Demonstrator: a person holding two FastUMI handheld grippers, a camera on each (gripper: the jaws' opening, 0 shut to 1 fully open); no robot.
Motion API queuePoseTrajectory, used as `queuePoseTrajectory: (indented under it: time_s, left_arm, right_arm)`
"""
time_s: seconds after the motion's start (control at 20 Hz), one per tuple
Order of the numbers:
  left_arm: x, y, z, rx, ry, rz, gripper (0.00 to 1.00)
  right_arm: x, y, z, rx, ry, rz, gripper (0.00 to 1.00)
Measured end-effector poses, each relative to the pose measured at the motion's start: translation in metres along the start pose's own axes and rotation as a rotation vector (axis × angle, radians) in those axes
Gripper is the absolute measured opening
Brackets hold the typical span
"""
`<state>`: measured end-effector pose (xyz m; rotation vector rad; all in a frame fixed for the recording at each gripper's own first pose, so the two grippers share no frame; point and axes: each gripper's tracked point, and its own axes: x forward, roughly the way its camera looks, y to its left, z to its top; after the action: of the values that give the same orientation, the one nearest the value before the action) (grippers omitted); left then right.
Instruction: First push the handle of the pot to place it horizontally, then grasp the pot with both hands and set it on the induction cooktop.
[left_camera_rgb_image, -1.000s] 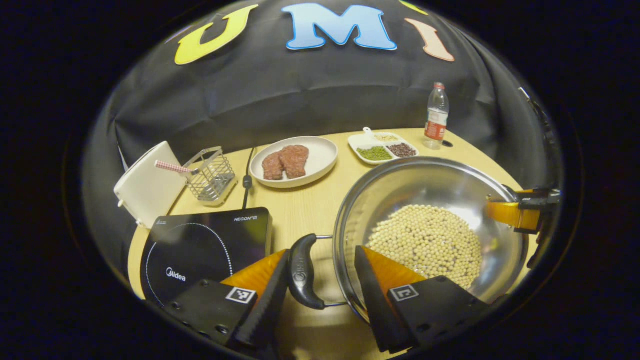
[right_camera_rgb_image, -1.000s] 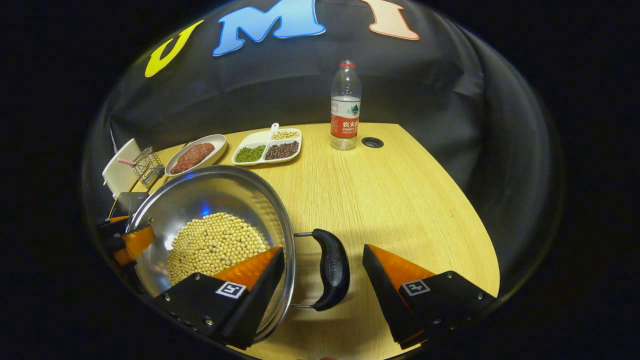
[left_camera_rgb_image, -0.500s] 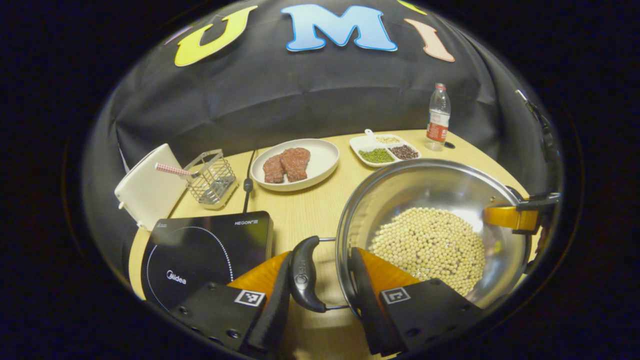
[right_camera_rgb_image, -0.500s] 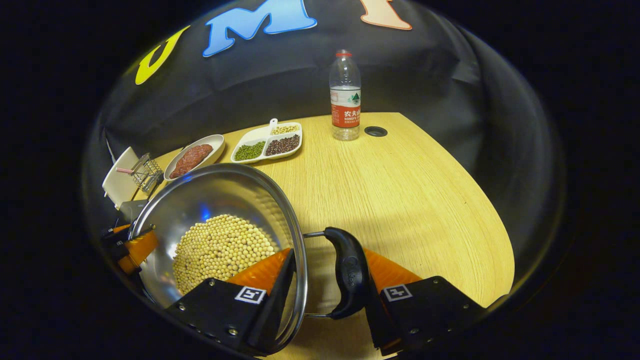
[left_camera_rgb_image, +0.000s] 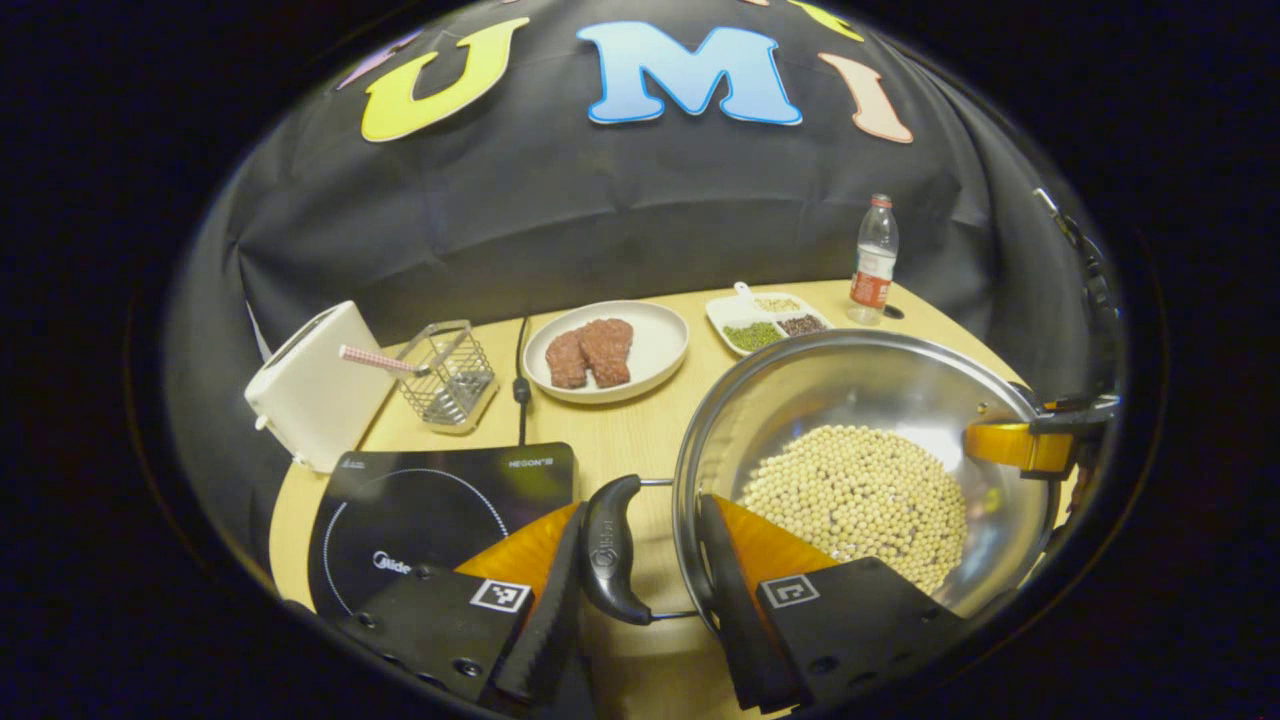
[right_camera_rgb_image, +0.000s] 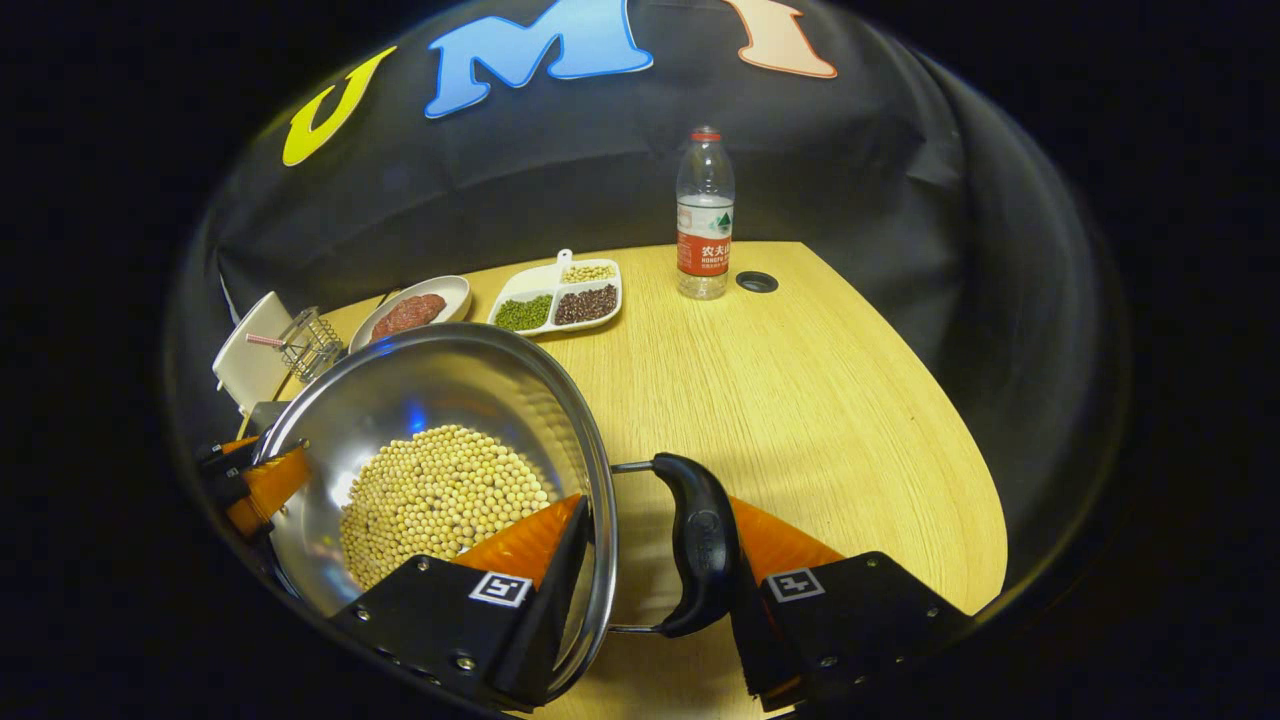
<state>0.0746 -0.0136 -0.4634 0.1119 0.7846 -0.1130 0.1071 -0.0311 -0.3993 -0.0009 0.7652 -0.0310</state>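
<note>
A steel pot (left_camera_rgb_image: 880, 390) holding soybeans (left_camera_rgb_image: 860, 495) is at the right of the left gripper view. My left gripper (left_camera_rgb_image: 640, 585) is shut on its black left handle (left_camera_rgb_image: 608, 548): one finger presses the handle's outer side, the other sits inside the pot wall. In the right gripper view, my right gripper (right_camera_rgb_image: 655, 575) is shut the same way on the pot's (right_camera_rgb_image: 430, 390) black right handle (right_camera_rgb_image: 700, 545). The black induction cooktop (left_camera_rgb_image: 430, 500) lies on the table just left of the pot. Both handles stick out level to the sides.
Behind the cooktop stand a white box (left_camera_rgb_image: 310, 385) and a wire basket (left_camera_rgb_image: 450, 375) with a striped stick. A plate of meat (left_camera_rgb_image: 605, 350), a divided dish of beans (left_camera_rgb_image: 765, 320) and a water bottle (right_camera_rgb_image: 704, 215) sit farther back. Bare wood table (right_camera_rgb_image: 800, 400) stretches right of the pot.
Both grippers went from open around the handles to shut on them. Since then the table things have slid down a little in both views while the pot stays fixed between the fingers.
</note>
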Motion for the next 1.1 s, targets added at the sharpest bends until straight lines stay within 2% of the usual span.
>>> queuePoseTrajectory:
  time_s: [0.1,0.2,0.3,0.4,0.65,0.8,0.85,1.1]
  left_arm:
    - [-0.010,0.009,0.005,-0.008,-0.003,0.004,0.72]
    - [-0.023,0.021,0.010,-0.008,-0.012,0.013,0.65]
    - [-0.037,0.035,0.013,-0.003,-0.022,0.021,0.69]
    - [-0.048,0.051,0.017,-0.003,-0.030,0.027,0.65]
    - [-0.064,0.094,0.016,-0.011,-0.037,0.043,0.65]
    - [-0.069,0.123,0.014,-0.014,-0.043,0.057,0.69]
    - [-0.070,0.133,0.013,-0.018,-0.042,0.063,0.65]
    - [-0.074,0.179,0.003,-0.033,-0.040,0.087,0.69]
  right_arm:
    - [-0.010,0.005,0.004,-0.012,-0.005,0.000,0.70]
    - [-0.021,0.017,0.004,0.002,0.002,0.011,0.70]
    - [-0.031,0.029,0.004,0.008,0.002,0.024,0.71]
    - [-0.042,0.043,0.005,0.002,-0.004,0.031,0.70]
    - [-0.056,0.080,0.005,-0.007,0.001,0.039,0.70]
    - [-0.053,0.100,0.005,-0.028,0.000,0.051,0.70]
    - [-0.053,0.110,0.005,-0.036,0.001,0.055,0.70]
    - [-0.052,0.153,0.005,-0.057,0.006,0.072,0.70]
